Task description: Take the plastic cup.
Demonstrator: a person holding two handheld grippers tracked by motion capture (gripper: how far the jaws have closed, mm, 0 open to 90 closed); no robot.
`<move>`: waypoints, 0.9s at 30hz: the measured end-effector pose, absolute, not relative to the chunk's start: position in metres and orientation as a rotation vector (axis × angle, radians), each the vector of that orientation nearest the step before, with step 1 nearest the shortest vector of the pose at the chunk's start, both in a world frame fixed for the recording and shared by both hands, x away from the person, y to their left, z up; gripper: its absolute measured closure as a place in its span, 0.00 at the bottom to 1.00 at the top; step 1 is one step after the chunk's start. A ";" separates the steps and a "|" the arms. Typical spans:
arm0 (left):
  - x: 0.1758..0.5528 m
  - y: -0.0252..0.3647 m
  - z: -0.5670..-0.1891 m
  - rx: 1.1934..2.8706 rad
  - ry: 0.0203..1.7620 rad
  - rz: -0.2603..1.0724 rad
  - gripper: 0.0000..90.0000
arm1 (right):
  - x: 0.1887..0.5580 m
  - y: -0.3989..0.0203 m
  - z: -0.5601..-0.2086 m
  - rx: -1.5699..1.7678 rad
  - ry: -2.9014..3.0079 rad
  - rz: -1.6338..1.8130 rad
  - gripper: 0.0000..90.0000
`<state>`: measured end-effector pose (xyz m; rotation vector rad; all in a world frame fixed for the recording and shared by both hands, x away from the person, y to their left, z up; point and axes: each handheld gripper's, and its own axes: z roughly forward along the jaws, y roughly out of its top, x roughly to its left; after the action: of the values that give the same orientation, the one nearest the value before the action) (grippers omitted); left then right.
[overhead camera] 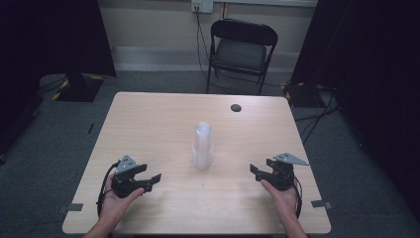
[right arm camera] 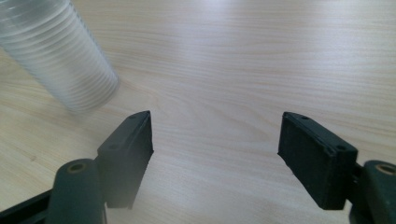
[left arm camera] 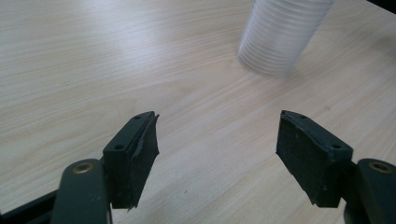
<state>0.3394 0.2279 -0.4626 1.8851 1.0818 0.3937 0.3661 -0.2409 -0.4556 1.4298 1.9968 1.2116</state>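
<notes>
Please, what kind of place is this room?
Probably a lab or studio set up for recording. A bare wooden table stands on grey carpet between dark curtains, with a folding chair and a wall socket behind. A stack of clear cups stands on it.

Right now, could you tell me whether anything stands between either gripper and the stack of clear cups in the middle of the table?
Nothing visible does. The stack of cups stands upright alone mid-table, with bare wood between it and the left gripper on one side and the right gripper on the other. Both grippers are open and hold nothing.
</notes>
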 end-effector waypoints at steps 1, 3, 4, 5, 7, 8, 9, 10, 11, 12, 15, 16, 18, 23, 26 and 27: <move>0.340 0.229 -0.463 1.881 1.086 0.389 0.32 | 0.366 -0.240 -0.455 1.425 1.997 1.218 0.29; 0.342 0.229 -0.462 1.866 1.089 0.389 0.32 | 0.366 -0.238 -0.454 1.404 2.014 1.235 0.29; 0.342 0.229 -0.462 1.869 1.086 0.390 0.32 | 0.365 -0.236 -0.453 1.396 2.017 1.240 0.29; 0.343 0.229 -0.462 1.867 1.085 0.388 0.32 | 0.365 -0.234 -0.452 1.379 2.028 1.246 0.30; 0.344 0.228 -0.462 1.869 1.082 0.384 0.32 | 0.364 -0.230 -0.451 1.363 2.039 1.267 0.30; 0.344 0.228 -0.462 1.876 1.082 0.380 0.32 | 0.365 -0.229 -0.451 1.351 2.049 1.278 0.30; 0.344 0.227 -0.463 1.890 1.085 0.372 0.31 | 0.365 -0.227 -0.451 1.347 2.062 1.290 0.29; 0.344 0.227 -0.463 1.903 1.088 0.363 0.30 | 0.364 -0.225 -0.451 1.340 2.074 1.294 0.29; 0.343 0.227 -0.463 1.909 1.087 0.360 0.29 | 0.364 -0.223 -0.451 1.333 2.082 1.300 0.28; 0.343 0.227 -0.463 1.909 1.088 0.362 0.29 | 0.363 -0.221 -0.450 1.321 2.094 1.309 0.28; 0.341 0.228 -0.462 1.904 1.079 0.369 0.29 | 0.361 -0.213 -0.447 1.281 2.112 1.317 0.28; 0.341 0.228 -0.462 1.902 1.083 0.371 0.29 | 0.360 -0.210 -0.446 1.269 2.122 1.324 0.27; 0.340 0.230 -0.462 1.897 1.088 0.372 0.29 | 0.359 -0.204 -0.445 1.244 2.137 1.332 0.26; 0.337 0.232 -0.459 1.886 1.081 0.377 0.29 | 0.353 -0.188 -0.436 1.165 2.164 1.353 0.25; 0.338 0.232 -0.459 1.880 1.076 0.371 0.29 | 0.354 -0.179 -0.433 1.125 2.183 1.354 0.23; 0.339 0.233 -0.459 1.883 1.078 0.365 0.29 | 0.355 -0.177 -0.432 1.124 2.184 1.362 0.24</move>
<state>0.3385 0.2327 -0.4590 1.8832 1.0777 0.3652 0.3547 -0.1771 -0.4322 1.1236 2.1837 1.3615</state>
